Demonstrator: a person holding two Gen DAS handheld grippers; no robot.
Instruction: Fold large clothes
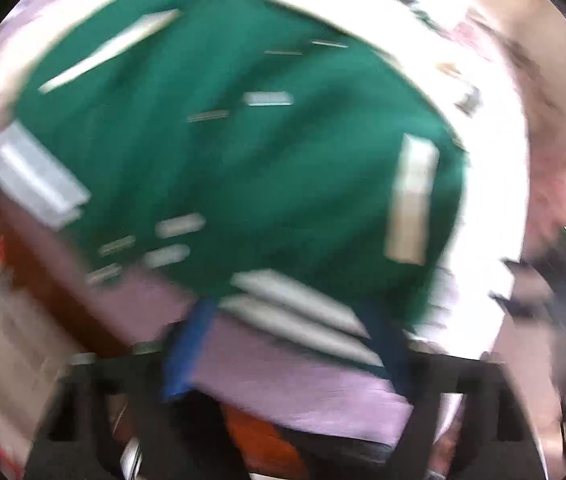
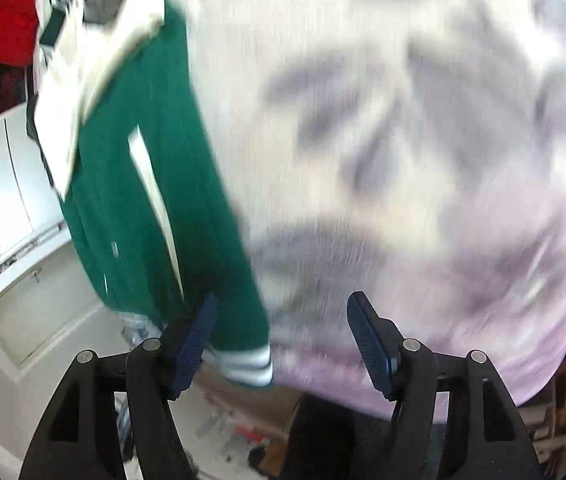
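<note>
A large green jacket [image 1: 243,160] with white sleeves, white pocket trims and striped cuffs lies on a pale lilac bedsheet [image 1: 303,396]. The left wrist view is heavily blurred. My left gripper [image 1: 283,344] hangs over the jacket's striped hem with its blue pads apart and nothing visibly between them. In the right wrist view the jacket [image 2: 155,184] lies at the left on the sheet [image 2: 403,140]. My right gripper [image 2: 283,340] is open, its left pad [image 2: 195,344] over the green edge by the striped cuff [image 2: 251,368].
A red item [image 2: 11,16] sits at the far left top. White cabinet doors and floor [image 2: 35,300] show beyond the bed edge at left. Clutter lies on the floor [image 2: 243,432] below. An orange-brown surface [image 1: 267,444] shows under the left gripper.
</note>
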